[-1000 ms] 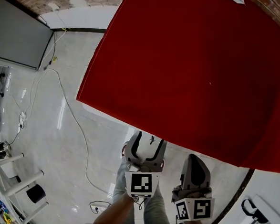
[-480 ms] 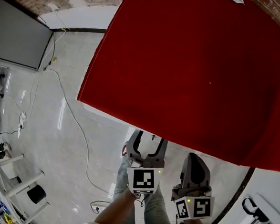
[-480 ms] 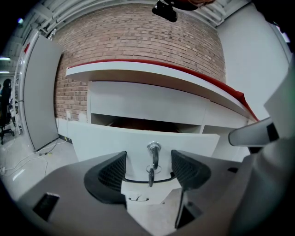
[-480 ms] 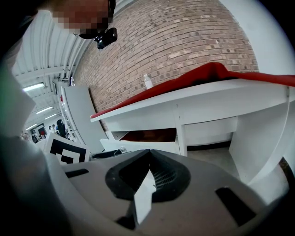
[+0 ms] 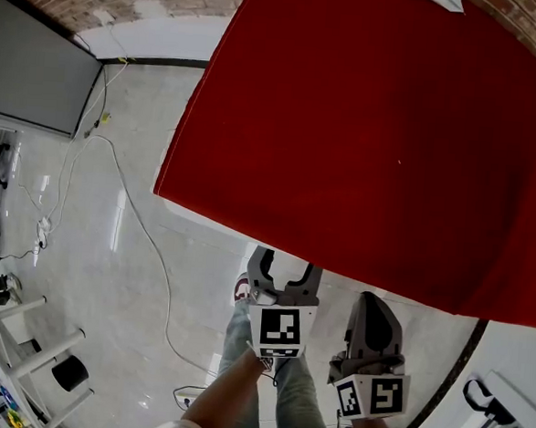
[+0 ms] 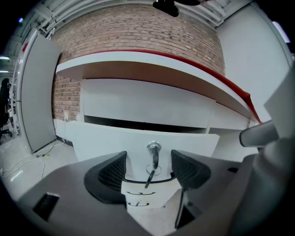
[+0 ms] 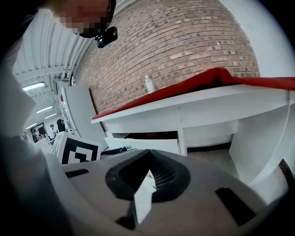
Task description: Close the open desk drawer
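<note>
Drawer (image 6: pixel 106 138) pulled out under the front edge of the desk (image 6: pixel 138 69).
Left gripper (image 6: pixel 148 162) is spread wide, with the key (image 6: pixel 154 159) in the drawer's lock between its jaws; right gripper (image 7: pixel 148 177) is clenched on nothing.

One desk (image 5: pixel 393 126), one drawer (image 6: pixel 110 138), one bottle (image 7: pixel 149 85)

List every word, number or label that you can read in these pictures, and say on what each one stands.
There is no readable text in any view.
Left cube, on the left gripper: a black-and-white square pattern, no letters.
Right cube, on the right gripper: the same kind of pattern.
Bottle on the desk: too small to read any label.
</note>
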A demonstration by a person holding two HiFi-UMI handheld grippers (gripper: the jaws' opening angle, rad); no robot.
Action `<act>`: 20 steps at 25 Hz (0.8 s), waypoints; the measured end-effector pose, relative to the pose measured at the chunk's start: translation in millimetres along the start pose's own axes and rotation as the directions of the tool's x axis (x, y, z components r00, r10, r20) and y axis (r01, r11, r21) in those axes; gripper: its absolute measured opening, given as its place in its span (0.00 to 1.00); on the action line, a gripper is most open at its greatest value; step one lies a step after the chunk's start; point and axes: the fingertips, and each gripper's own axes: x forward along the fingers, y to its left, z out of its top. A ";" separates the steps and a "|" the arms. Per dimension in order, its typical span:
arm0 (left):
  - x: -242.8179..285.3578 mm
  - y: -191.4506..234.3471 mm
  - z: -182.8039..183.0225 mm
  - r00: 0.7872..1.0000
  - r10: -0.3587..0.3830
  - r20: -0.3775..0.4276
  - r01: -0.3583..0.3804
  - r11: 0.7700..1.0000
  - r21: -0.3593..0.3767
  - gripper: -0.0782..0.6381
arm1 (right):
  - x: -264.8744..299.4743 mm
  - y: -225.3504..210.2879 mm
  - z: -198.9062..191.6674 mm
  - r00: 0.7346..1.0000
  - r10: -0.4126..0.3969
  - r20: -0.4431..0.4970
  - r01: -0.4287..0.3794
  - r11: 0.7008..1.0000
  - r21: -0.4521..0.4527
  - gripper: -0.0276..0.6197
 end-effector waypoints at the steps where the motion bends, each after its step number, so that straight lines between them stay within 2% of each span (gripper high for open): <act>1: 0.0 0.1 0.5 1.000 -0.001 0.003 0.001 1.000 0.000 0.52 | -0.2 -0.5 0.4 1.000 -0.003 0.000 0.003 1.000 0.000 0.04; 20: 13.7 1.5 6.2 1.000 -0.008 0.023 0.007 1.000 0.010 0.52 | -1.8 6.9 -7.4 1.000 0.000 -0.010 0.000 1.000 -0.002 0.04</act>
